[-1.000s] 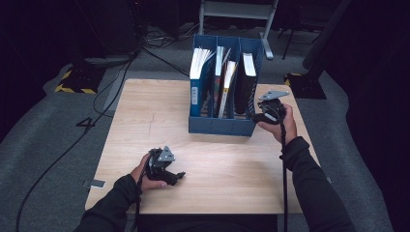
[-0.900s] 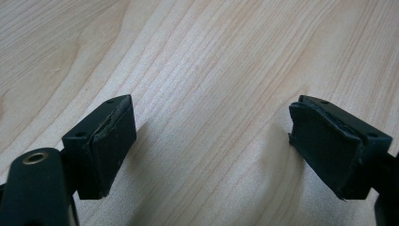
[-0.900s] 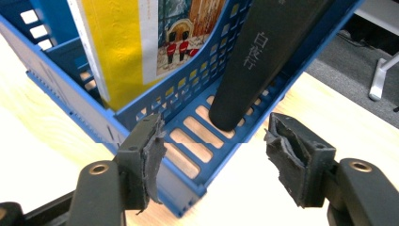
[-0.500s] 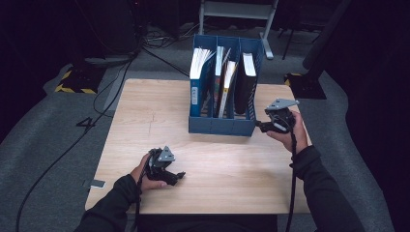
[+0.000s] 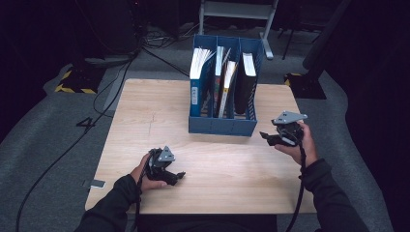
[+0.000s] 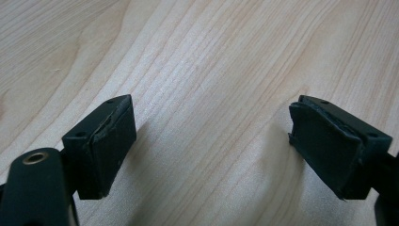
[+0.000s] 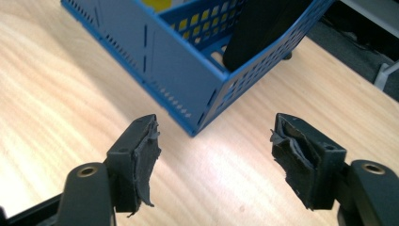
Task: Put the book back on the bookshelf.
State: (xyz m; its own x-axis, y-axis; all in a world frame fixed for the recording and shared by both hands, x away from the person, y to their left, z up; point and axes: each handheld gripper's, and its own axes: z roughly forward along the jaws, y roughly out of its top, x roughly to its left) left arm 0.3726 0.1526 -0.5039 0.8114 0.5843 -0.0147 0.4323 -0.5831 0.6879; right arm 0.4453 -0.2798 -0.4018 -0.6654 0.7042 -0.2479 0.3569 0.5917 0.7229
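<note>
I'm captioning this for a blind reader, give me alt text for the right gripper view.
The right tongs stand open with nothing between them, hovering over a light wooden table, aimed at the near corner of a blue perforated file rack. A black book stands inside the rack.

Bare table (image 5: 159,121) left of and in front of blue file rack (image 5: 222,124), free for approach, rack's front right corner (image 7: 195,129) blocks right gripper (image 7: 214,155) just ahead, compartments packed w/ books (image 5: 227,79), gaps prob. too tight
</note>
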